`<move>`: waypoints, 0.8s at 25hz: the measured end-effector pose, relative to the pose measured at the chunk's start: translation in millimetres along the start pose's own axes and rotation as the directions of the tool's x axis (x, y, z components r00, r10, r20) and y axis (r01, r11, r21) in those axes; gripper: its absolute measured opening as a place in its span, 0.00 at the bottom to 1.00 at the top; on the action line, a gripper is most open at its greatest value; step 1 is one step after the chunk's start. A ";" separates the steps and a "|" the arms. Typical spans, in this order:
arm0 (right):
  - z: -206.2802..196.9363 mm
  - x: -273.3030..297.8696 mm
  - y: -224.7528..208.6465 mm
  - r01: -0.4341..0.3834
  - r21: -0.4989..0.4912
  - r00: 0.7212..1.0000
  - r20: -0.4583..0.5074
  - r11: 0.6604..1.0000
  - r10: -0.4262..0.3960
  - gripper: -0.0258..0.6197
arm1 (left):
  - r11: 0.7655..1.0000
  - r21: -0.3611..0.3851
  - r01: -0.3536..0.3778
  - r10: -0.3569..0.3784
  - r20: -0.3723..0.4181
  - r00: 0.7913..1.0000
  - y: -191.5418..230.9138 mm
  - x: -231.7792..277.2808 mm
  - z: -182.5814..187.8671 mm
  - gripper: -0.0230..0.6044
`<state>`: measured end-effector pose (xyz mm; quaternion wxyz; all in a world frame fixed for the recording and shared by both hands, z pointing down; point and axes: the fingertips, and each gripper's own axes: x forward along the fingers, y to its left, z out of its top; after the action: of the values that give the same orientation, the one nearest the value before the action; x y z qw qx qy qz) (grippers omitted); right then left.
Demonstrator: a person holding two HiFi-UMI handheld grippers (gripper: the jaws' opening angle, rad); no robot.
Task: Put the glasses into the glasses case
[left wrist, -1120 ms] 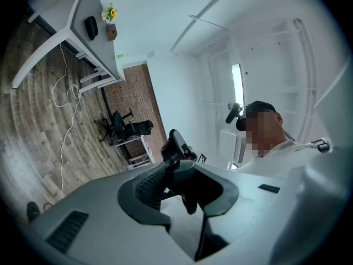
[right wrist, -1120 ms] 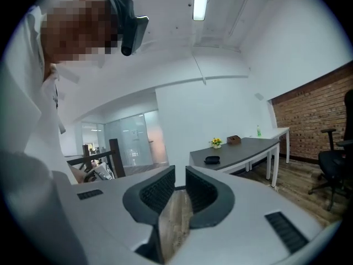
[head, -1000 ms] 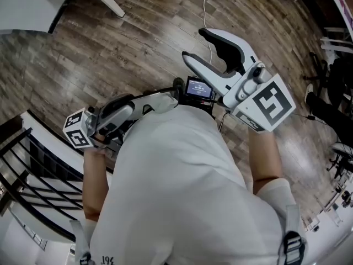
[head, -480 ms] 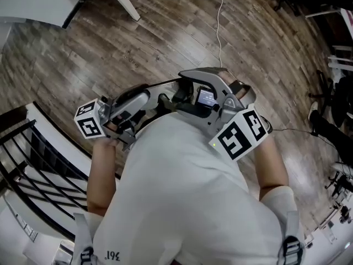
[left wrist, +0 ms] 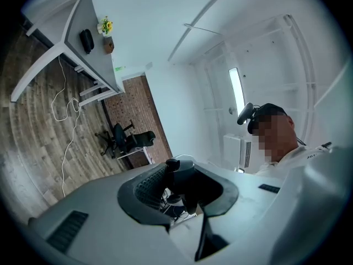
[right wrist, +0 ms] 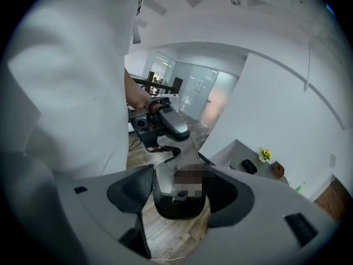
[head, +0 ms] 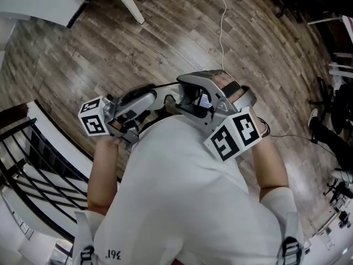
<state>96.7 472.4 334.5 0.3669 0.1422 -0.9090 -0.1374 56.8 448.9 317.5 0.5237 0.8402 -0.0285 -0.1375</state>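
Person in a white shirt (head: 187, 203) fills the lower head view, holding the left gripper (left wrist: 182, 186) and right gripper (right wrist: 182, 192) tip to tip at centre. Both grippers have their jaws spread, unclenched and interleaved. A dark glasses case (left wrist: 86, 40) lies on the grey table (left wrist: 58, 21), upper left of the left gripper view.

My left gripper (left wrist: 176, 192) & right gripper (right wrist: 179, 195): grey, blk ribbed pads (left wrist: 148, 186), blk-&-wht marker cubes (head: 94, 124). Wht shirt (head: 182, 203), brown wood-plank floor (head: 83, 54), red-brick wall (left wrist: 132, 101), grey table (left wrist: 55, 21) w/ yellow flowers (left wrist: 105, 25).
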 end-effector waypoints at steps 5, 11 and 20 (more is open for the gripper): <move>0.1 2.4 0.8 -0.002 -0.014 1.000 -0.016 1.000 0.002 0.49 | 1.000 0.002 0.000 0.000 0.002 1.000 1.7 -1.4 -0.1 0.24; -1.6 5.3 6.0 -0.015 -0.005 0.999 -0.035 1.000 0.015 0.49 | 1.000 -0.009 -0.012 0.012 0.007 1.000 3.6 -3.9 -3.9 0.24; -0.5 4.2 4.3 0.034 -0.066 0.998 -0.047 0.997 -0.037 0.49 | 0.990 0.118 -0.079 0.079 0.007 0.997 3.5 -6.6 -2.4 0.25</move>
<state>93.4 474.8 339.0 0.3905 0.1494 -0.8923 -0.1701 51.4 450.7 322.9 0.4779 0.8679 -0.0704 -0.1158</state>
